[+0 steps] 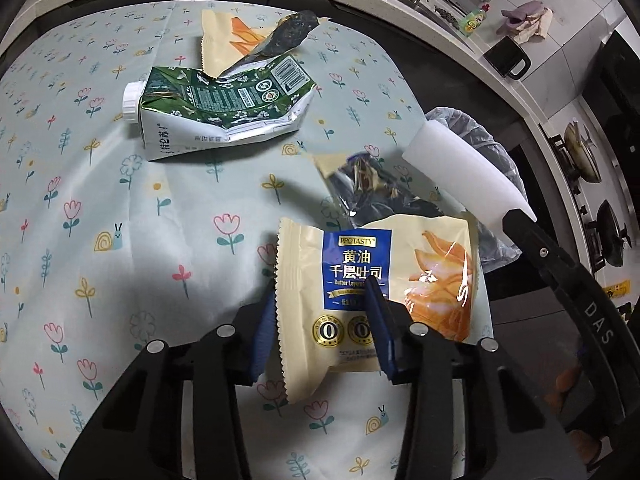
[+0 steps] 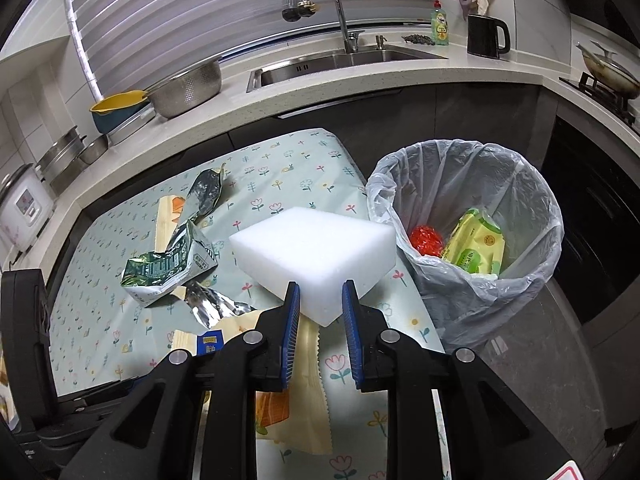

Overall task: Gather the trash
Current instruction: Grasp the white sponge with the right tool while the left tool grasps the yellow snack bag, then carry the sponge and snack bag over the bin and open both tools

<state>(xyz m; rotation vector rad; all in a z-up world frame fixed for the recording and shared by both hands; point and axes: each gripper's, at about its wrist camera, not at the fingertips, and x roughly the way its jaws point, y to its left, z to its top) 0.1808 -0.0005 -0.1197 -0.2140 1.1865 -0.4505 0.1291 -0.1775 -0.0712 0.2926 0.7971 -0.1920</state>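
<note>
Left wrist view, left gripper (image 1: 322, 322) straddling near toast wrapper (image 1: 376, 280) on floral tablecloth (image 1: 120, 200), pad contact unclear, right gripper (image 2: 320, 312) clamped on white sponge (image 2: 316, 248), lined bin (image 2: 472, 216) right.

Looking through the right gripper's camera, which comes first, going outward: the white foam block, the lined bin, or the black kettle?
1. White foam block: held in the right gripper.
2. Plastic-lined trash bin: beyond, to the right.
3. Black kettle: far back on the counter.
</note>
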